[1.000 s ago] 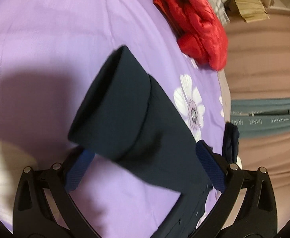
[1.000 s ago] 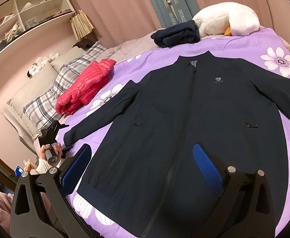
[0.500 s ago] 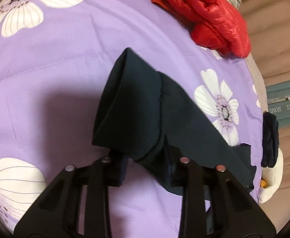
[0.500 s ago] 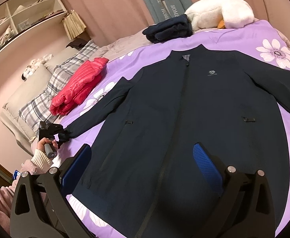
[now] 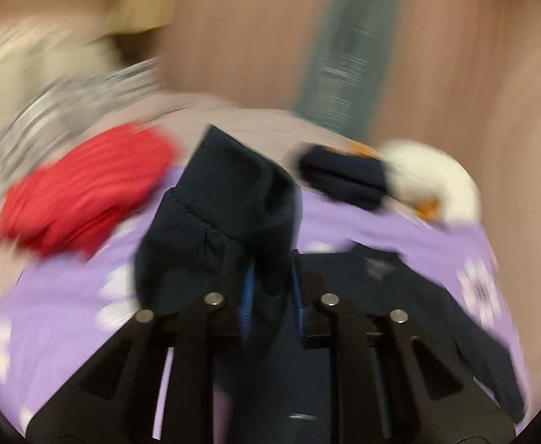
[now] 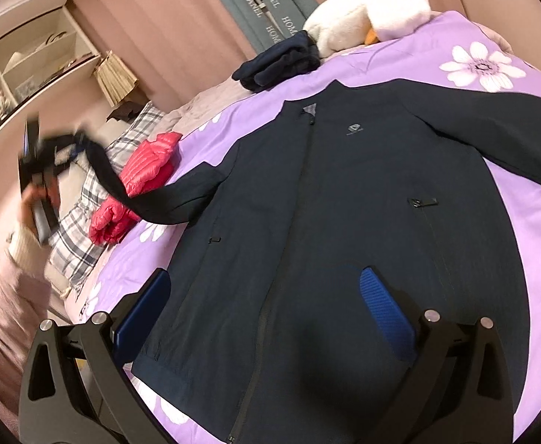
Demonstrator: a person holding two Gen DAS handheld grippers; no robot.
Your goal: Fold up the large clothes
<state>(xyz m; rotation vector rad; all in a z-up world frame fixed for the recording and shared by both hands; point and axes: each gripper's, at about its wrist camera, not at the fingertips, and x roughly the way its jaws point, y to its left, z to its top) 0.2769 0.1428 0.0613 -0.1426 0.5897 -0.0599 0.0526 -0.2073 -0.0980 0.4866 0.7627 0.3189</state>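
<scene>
A dark navy jacket [image 6: 344, 222] lies face up, zipped, on the purple flowered bedspread [image 6: 492, 85]. My left gripper [image 5: 270, 310] is shut on the jacket's sleeve cuff [image 5: 229, 192] and holds it up in the air; that view is blurred. In the right wrist view the left gripper [image 6: 44, 155] is high at the left, with the sleeve [image 6: 152, 199] stretched from it down to the jacket. My right gripper [image 6: 266, 314] is open and empty above the jacket's lower front. The jacket's other sleeve [image 6: 511, 133] lies spread out to the right.
A red puffer jacket [image 6: 137, 185] lies on the bed's left side, by plaid pillows [image 6: 77, 229]. A folded dark garment [image 6: 281, 63] and a white plush toy [image 6: 366, 18] sit at the head of the bed. Curtains and shelves stand behind.
My left gripper closed on the sleeve cuff and has lifted it off the bed, swinging up. The right gripper has shifted slightly over the jacket and stays open.
</scene>
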